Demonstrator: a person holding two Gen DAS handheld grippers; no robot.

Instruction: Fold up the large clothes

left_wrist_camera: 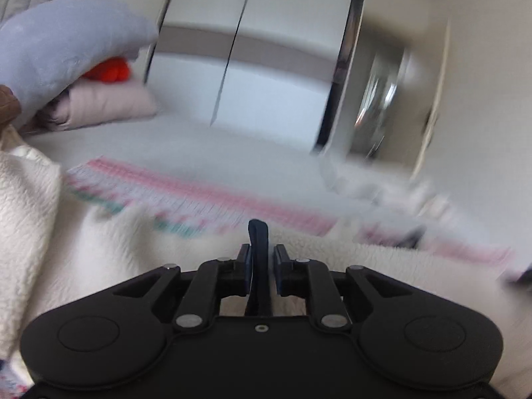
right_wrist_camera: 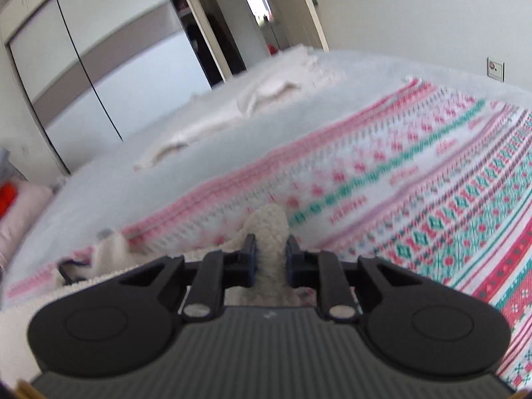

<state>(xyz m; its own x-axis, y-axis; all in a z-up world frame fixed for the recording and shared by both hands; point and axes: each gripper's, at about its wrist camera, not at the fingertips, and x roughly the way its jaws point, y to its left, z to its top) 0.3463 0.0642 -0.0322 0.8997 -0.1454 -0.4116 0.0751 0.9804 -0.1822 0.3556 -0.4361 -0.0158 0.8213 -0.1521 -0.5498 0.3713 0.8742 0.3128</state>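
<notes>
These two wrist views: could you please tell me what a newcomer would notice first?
The patterned pink, red and green blanket spread across the bed fills the right wrist view. The right tongs pinch a fold of its cream fleece lining. In the left view, the left tongs grip a dark strap over the same fleece.

The left claw point(left_wrist_camera: 261, 256) is matte black plastic: two short flat fingers on jointed arms, silver pivot pins, a small screw mid-body and a round raised disc on either side. The right claw point(right_wrist_camera: 270, 249) is built alike, with bluish pads and a ribbed grey panel behind it.
</notes>
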